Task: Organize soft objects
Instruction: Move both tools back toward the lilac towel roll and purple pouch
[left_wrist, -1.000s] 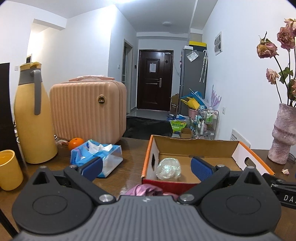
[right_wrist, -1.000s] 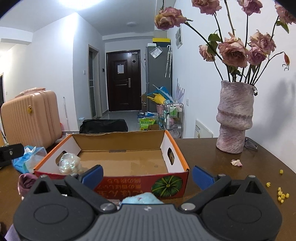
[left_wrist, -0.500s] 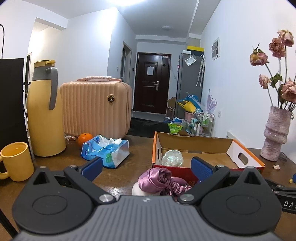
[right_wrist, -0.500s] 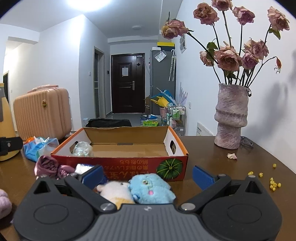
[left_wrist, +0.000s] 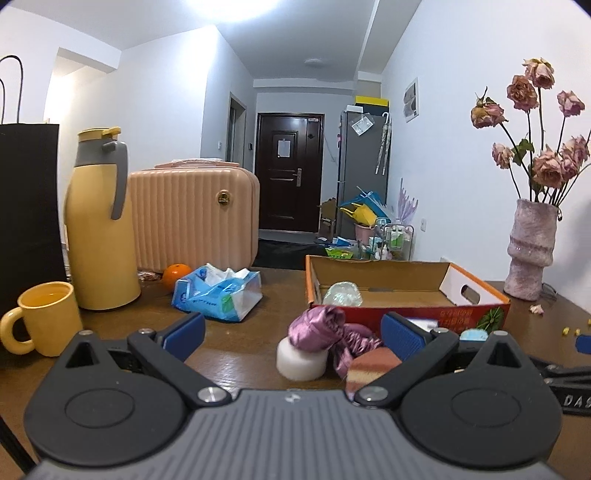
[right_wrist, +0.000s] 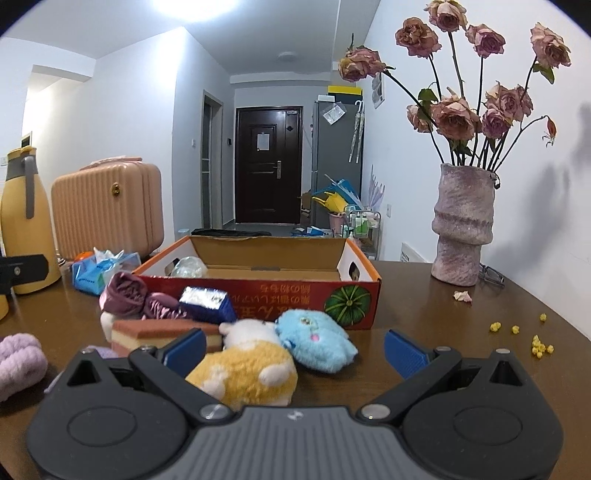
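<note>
An open cardboard box (left_wrist: 406, 295) (right_wrist: 258, 295) with a red front sits on the brown table, a clear crinkled ball (left_wrist: 341, 294) (right_wrist: 188, 266) inside it. In front of it lie a purple satin scrunchie (left_wrist: 321, 328) (right_wrist: 125, 295), a white foam cylinder (left_wrist: 301, 360), a layered cake sponge (left_wrist: 371, 367) (right_wrist: 155, 334), a blue foil pack (right_wrist: 207, 304), a yellow-white plush (right_wrist: 247, 373), a blue plush (right_wrist: 314, 339) and a lilac fuzzy item (right_wrist: 18, 362). My left gripper (left_wrist: 291, 336) is open just short of the scrunchie and cylinder. My right gripper (right_wrist: 291, 350) is open around the plushes.
At the left stand a yellow thermos (left_wrist: 99, 221), a yellow mug (left_wrist: 48, 319), a peach case (left_wrist: 195, 218), an orange (left_wrist: 177, 275) and a blue tissue pack (left_wrist: 218, 291). A pink vase (right_wrist: 463, 229) of dried roses is at the right, with yellow crumbs (right_wrist: 535, 341) near it.
Both grippers have pulled back from the box and stayed open. The soft items in front of the box have come into view.
</note>
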